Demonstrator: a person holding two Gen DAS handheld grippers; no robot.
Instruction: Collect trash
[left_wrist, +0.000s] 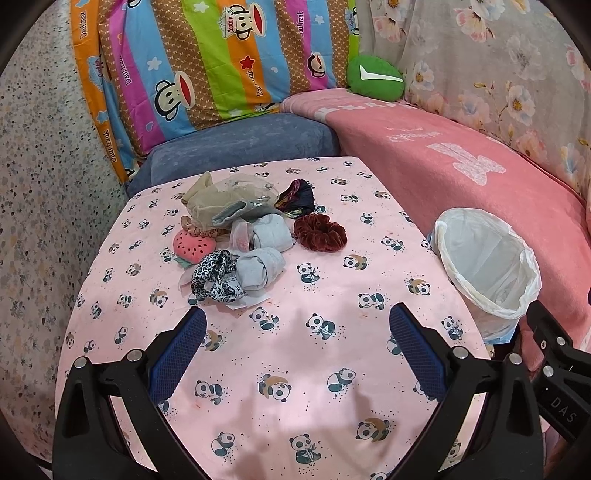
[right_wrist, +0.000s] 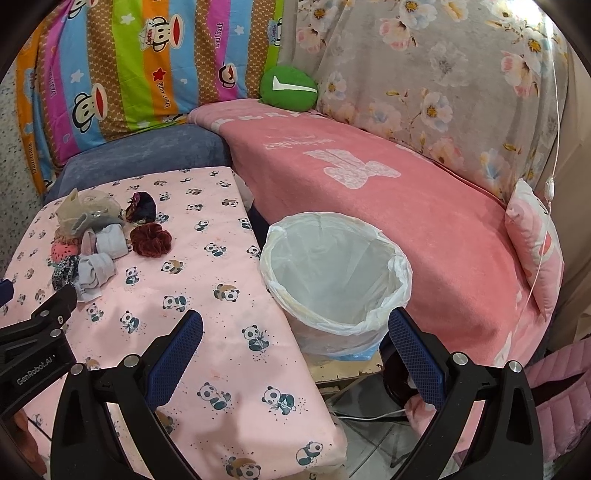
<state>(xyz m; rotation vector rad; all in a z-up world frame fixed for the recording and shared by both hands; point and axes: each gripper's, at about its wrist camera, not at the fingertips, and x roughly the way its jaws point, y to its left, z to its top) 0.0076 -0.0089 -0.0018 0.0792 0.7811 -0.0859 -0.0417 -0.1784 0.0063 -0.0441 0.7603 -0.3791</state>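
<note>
Left gripper (left_wrist: 297, 325) hovered low-centre of its frame over the panda tablecloth (left_wrist: 295, 369), jaws spread, nothing held. Right gripper (right_wrist: 295, 328) likewise wide apart and empty, low-centre, straddling the table edge and the bin (right_wrist: 334, 273). Trash pile (left_wrist: 243, 236) sat mid-frame on the cloth, upper left in the right view. The lined bin stood just beside the table, right side.

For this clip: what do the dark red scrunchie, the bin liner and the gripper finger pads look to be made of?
Dark red scrunchie: likely velvet, with a plush gathered pile and soft sheen.
Bin liner: thin translucent white plastic film, crinkled and folded over the rim.
Finger pads: probably blue rubber or a similar grippy polymer with a fine dimpled texture, mounted on matte black hard plastic arms; the exact compound cannot be told.
</note>
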